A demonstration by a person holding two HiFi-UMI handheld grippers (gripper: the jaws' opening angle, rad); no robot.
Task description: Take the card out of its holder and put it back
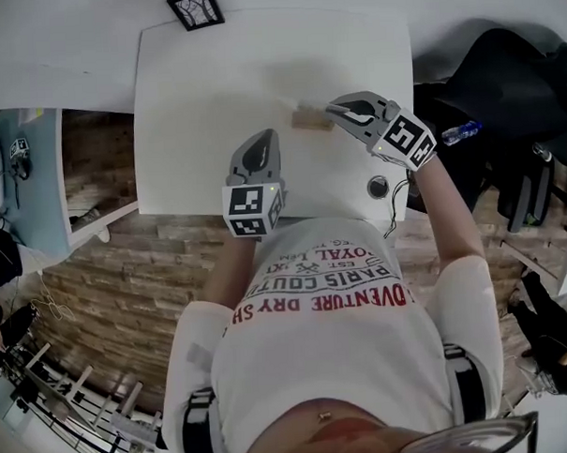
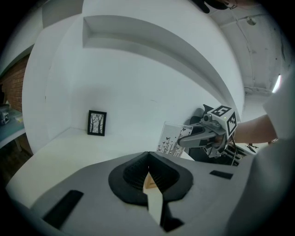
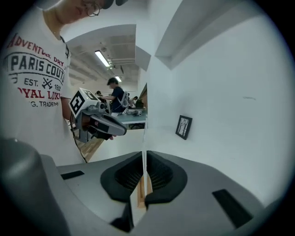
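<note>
My right gripper (image 1: 335, 112) is shut on a clear card with small black print (image 2: 171, 139). From the right gripper view the card shows edge-on (image 3: 144, 138) between the pads. A small wooden holder (image 1: 307, 117) lies on the white table (image 1: 194, 103) right under those jaws, and a strip of the holder (image 3: 142, 192) shows below the card. Whether the card's lower edge sits in the slot is hidden. My left gripper (image 1: 264, 139) hangs left of the holder and nearer the person, jaws together, clamping nothing that I can see. A sliver of wood colour (image 2: 148, 182) shows through its slit.
A small black picture frame (image 1: 195, 9) stands at the table's far edge. A round cable hole (image 1: 378, 186) sits near the front right corner. A dark chair (image 1: 502, 80) is right of the table, wood-plank floor to the left. People stand at desks (image 3: 115, 94) in the background.
</note>
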